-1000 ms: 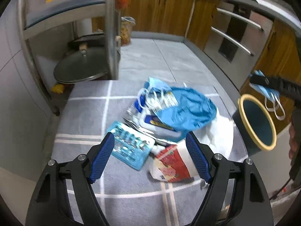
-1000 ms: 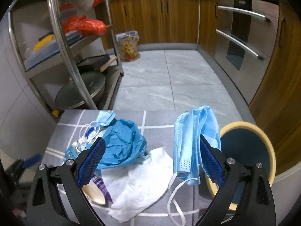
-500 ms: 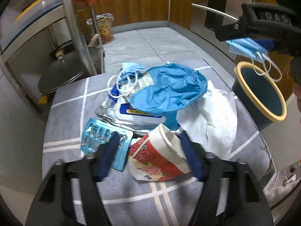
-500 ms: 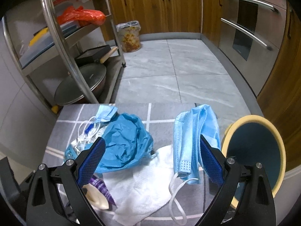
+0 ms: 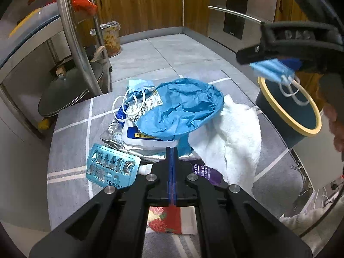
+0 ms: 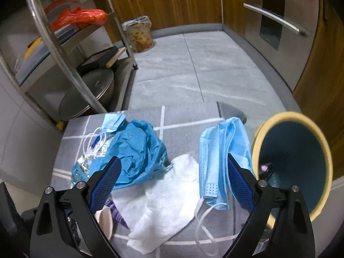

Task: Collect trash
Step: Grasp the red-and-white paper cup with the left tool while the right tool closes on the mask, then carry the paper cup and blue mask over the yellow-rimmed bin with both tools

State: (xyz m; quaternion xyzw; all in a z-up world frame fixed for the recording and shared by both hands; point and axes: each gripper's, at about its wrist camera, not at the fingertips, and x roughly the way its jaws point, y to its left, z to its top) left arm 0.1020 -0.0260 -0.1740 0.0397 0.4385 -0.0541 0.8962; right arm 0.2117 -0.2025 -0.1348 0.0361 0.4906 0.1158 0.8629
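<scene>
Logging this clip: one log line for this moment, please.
left gripper: shut, cup beneath, grip unclear | right gripper: open, mask draped on one finger | bin: mask not yet in

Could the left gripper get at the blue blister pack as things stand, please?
Probably not right away: the left gripper is shut, seemingly on the red floral cup beneath it. The blister pack itself lies uncovered just to its left.
</scene>
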